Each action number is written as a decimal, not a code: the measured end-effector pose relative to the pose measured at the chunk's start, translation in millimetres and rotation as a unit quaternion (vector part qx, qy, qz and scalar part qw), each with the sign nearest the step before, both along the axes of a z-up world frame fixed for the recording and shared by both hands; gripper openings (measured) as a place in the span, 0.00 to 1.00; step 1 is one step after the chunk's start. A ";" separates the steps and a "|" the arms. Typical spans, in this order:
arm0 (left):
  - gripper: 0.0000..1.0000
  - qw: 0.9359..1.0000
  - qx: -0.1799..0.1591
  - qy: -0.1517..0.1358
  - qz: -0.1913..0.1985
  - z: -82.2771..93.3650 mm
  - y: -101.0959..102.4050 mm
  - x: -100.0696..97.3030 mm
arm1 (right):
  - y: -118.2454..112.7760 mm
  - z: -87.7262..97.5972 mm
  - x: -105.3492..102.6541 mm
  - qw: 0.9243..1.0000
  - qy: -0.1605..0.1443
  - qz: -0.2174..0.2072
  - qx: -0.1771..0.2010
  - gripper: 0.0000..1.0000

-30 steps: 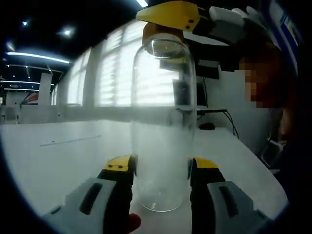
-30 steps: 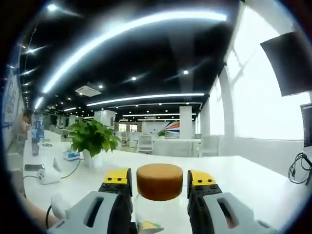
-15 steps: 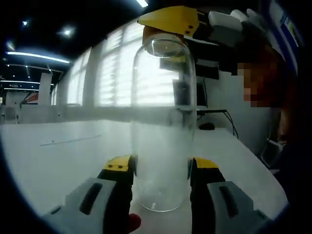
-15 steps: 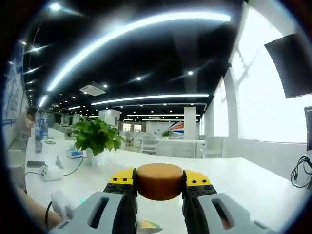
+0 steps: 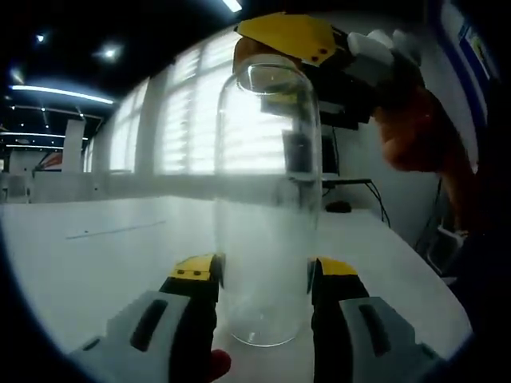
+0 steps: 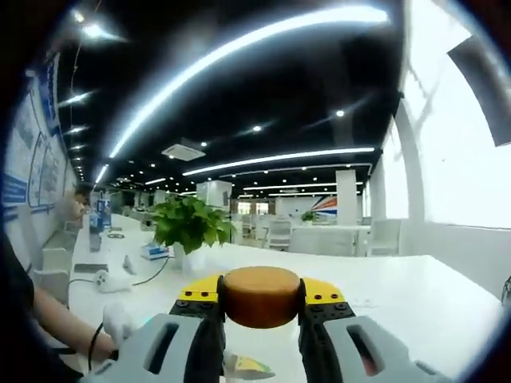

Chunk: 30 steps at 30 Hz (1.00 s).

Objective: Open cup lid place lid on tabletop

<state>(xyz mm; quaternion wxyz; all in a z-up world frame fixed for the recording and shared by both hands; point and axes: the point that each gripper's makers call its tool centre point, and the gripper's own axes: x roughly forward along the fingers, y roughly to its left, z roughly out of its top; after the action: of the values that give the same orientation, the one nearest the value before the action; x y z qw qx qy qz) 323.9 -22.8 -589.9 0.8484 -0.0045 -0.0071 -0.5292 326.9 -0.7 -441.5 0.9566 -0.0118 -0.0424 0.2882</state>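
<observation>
Left gripper view: your left gripper (image 5: pixel 263 275) clamps the base of the clear cup (image 5: pixel 267 199), upright on the white worktop (image 5: pixel 96 255). Your right gripper (image 5: pixel 299 36) sits at the cup's top.

Right gripper view: its jaws pinch the round tan lid (image 6: pixel 260 297); a plant (image 6: pixel 190 226) stands behind.

Our lid (image 5: pixel 254 49) half hidden behind our right gripper (image 5: pixel 289 36) and the cup's (image 5: pixel 267 199) rim.
</observation>
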 end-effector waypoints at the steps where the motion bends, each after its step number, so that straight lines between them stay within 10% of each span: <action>1: 0.36 1.000 0.000 0.000 0.000 0.1 0.0 0.1 | 0.8 -0.1 -0.2 1.000 0.001 0.015 -0.005 0.31; 16: 0.36 1.000 0.000 -0.001 0.001 0.2 -0.3 0.9 | 7.0 -1.2 -3.9 0.985 0.011 0.171 -0.012 0.31; 26: 0.36 1.000 0.000 -0.001 0.000 0.4 -1.2 0.0 | 10.4 -0.4 -11.0 0.947 0.002 0.321 -0.009 0.31; 30: 0.36 1.000 0.001 -0.003 0.000 0.4 -1.3 -0.7 | 12.5 -0.2 -17.3 0.918 0.003 0.395 -0.017 0.31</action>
<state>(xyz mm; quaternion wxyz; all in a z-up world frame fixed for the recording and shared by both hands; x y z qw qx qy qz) 323.2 -24.2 -589.4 0.8485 -0.0024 -0.0091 -0.5291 309.6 11.8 -441.8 0.7645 -0.0093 -0.0363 0.6435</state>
